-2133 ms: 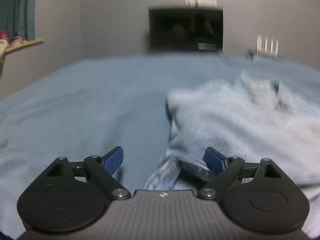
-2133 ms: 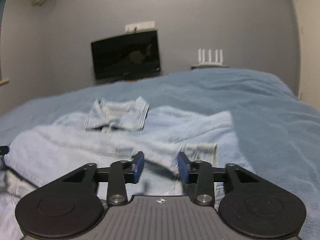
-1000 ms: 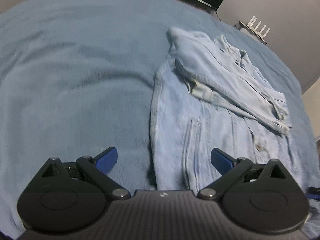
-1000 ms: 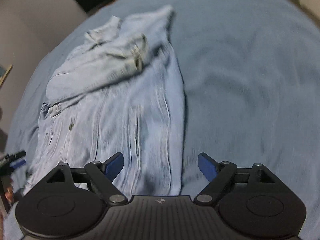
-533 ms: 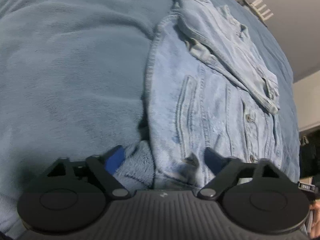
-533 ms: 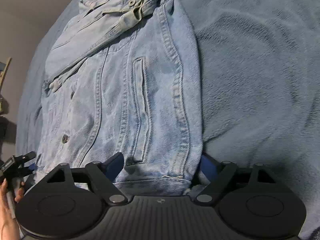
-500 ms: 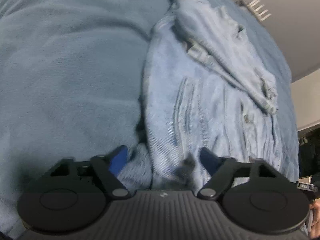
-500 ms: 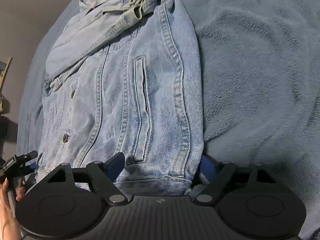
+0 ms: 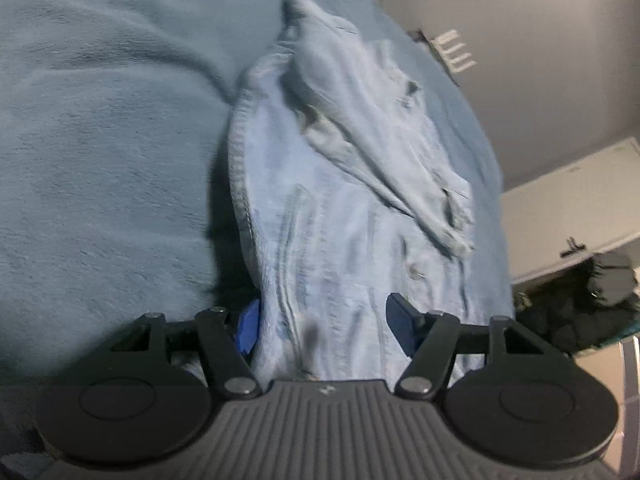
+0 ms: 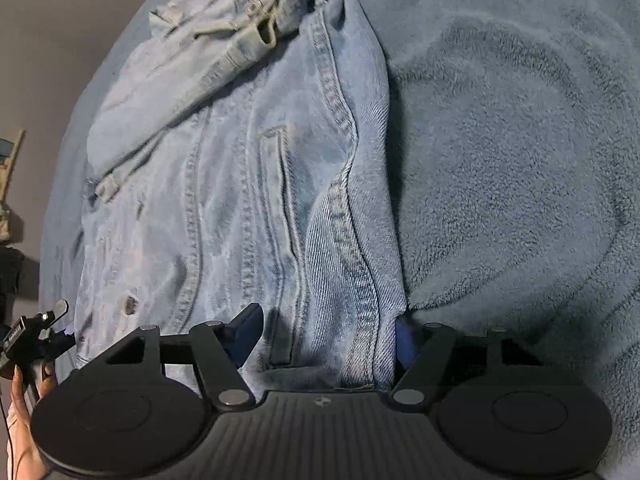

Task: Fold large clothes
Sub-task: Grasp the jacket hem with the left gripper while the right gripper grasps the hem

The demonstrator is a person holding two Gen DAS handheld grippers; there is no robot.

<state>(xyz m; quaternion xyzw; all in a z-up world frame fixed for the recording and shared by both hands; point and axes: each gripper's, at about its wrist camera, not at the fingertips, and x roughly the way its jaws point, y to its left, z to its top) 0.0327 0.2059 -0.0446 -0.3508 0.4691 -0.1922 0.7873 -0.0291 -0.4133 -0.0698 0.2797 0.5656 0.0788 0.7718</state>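
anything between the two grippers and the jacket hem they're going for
Nothing visible. The denim jacket hem already lies between the open fingers of the right gripper and of the left gripper, on the blue blanket.

The left claw point(image 9: 325, 326) points forward and low, its jaws spread wide, the left blue pad partly hidden and the right one in plain sight. The right claw point(image 10: 326, 334) is posed alike, jaws equally wide, its right pad mostly hidden. In the right wrist view, the person's left hand point(image 10: 24, 404) grips the other tool's handle.
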